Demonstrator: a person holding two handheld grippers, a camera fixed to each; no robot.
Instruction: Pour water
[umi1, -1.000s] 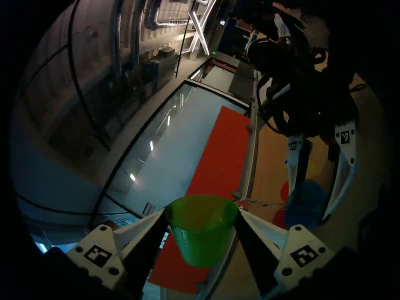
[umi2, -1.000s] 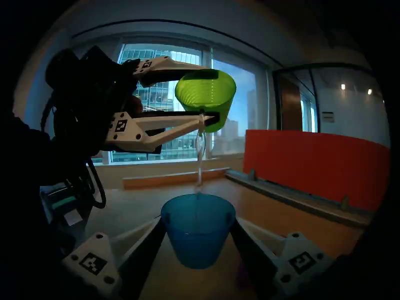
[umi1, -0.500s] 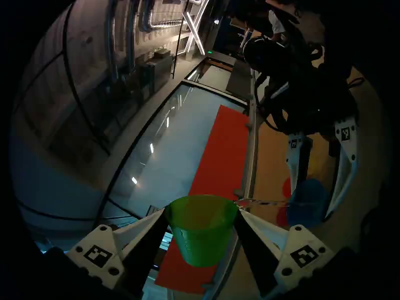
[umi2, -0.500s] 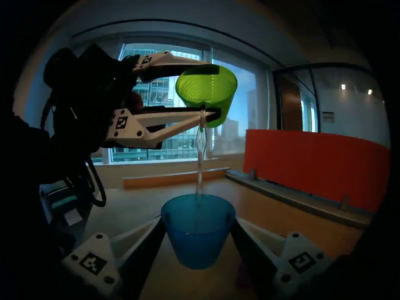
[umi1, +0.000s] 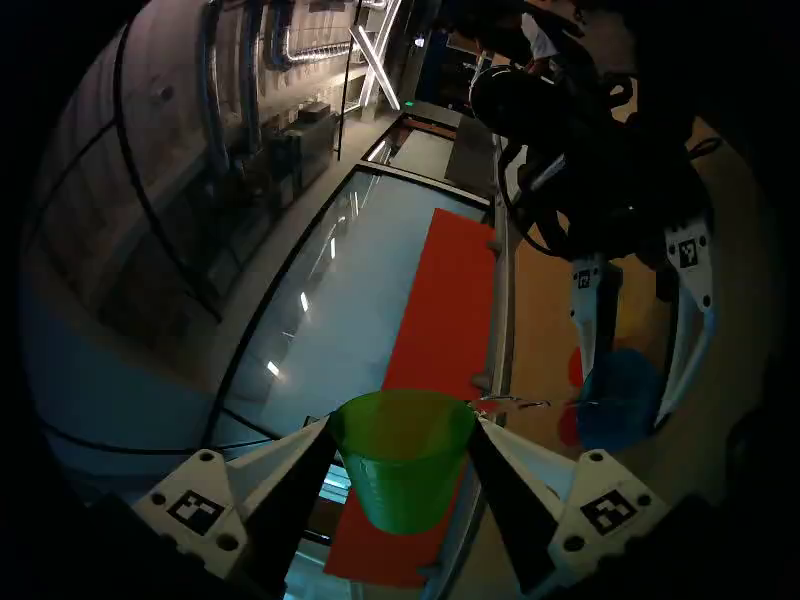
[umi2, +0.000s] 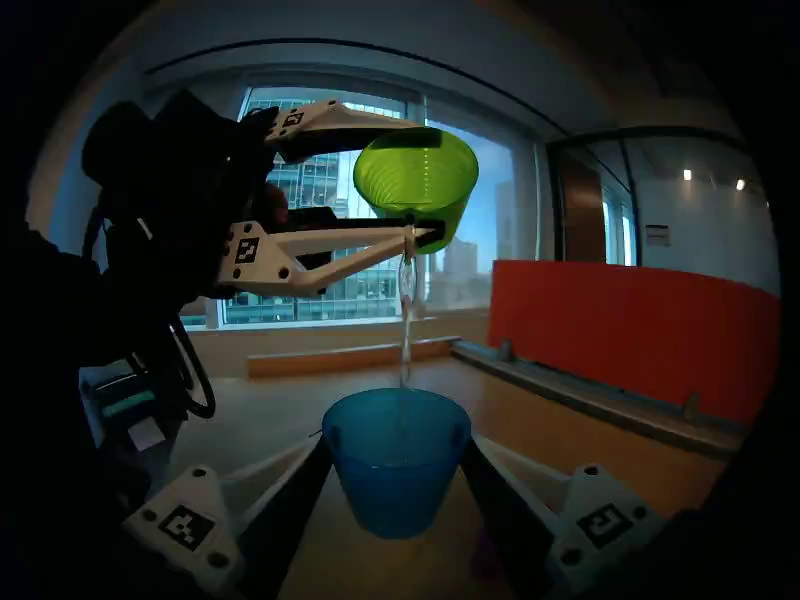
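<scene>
While the green cup (umi1: 403, 480) is tipped above the blue cup (umi2: 395, 470), a thin water stream (umi2: 406, 320) drops from lip to mouth.
Left gripper (umi1: 400, 432) has its jaws narrowed on the green cup's sides, w/ both fingers pressing, & holds it high w/ the pouring lip right over the blue cup so the stream lands inside. Right gripper (umi2: 397, 448) clamps the blue cup the same way & holds it upright over the wooden table (umi2: 560, 420), prob. to catch w/o spilling; can't tell if its base touches. Pour looks midway; the thin stream suggests a slow, careful tilt.
</scene>
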